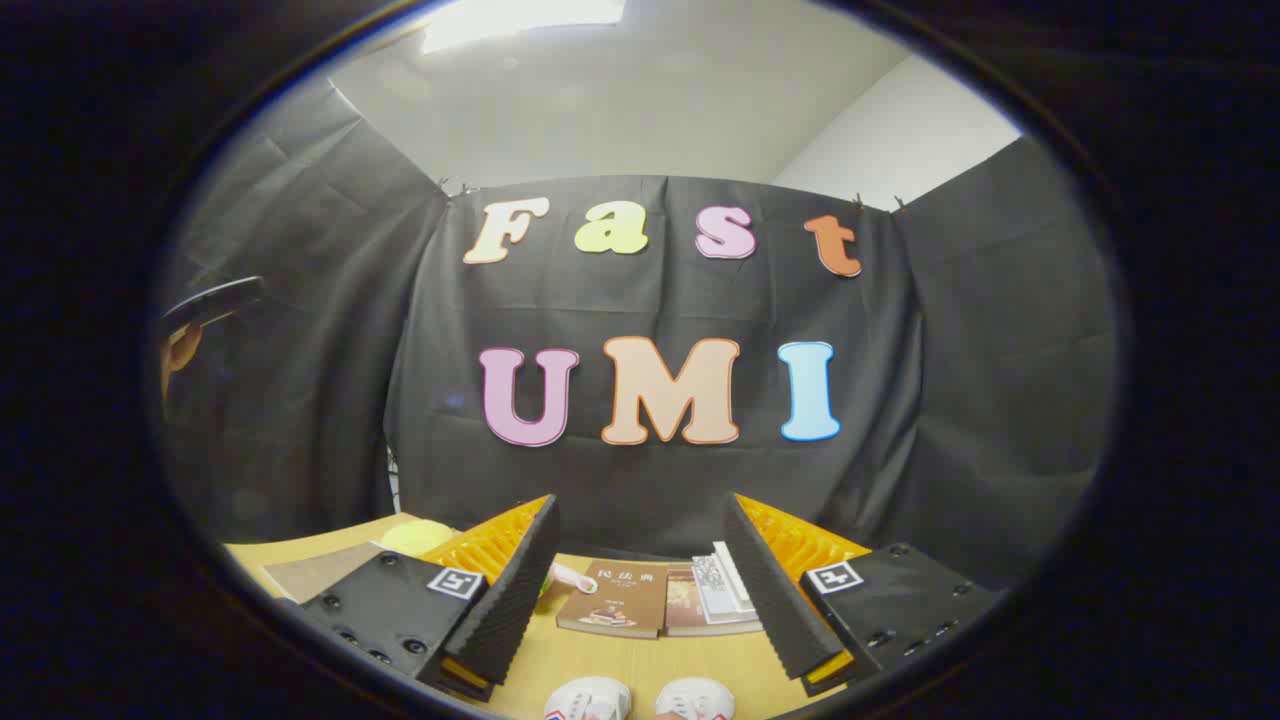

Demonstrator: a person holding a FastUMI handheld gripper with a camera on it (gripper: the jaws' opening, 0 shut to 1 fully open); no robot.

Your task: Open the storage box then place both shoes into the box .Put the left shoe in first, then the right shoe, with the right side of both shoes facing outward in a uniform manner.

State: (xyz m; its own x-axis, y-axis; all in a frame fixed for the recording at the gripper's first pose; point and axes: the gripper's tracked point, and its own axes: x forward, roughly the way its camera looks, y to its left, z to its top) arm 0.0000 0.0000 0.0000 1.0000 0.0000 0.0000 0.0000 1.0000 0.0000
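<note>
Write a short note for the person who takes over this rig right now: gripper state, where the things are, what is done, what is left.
Gripper: open, holding nothing, raised above the table.
Two white shoes: toes side by side on the table, low between the fingers, untouched.
Books: lying beyond the shoes, near the booth wall.
Storage box: I cannot place it from here.
Done: nothing visible.
Left: open the box, put the left shoe in, then the right.

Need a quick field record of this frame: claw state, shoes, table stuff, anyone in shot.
claw: open, fingers spread, nothing between them
shoes: two white toes side by side on the table, near the claw, between the fingers
books: several lying flat beyond the shoes
table: light wood
yellow-green object: round, far end of the table past one finger, type unclear
person: hand holding a dark flat item
</note>
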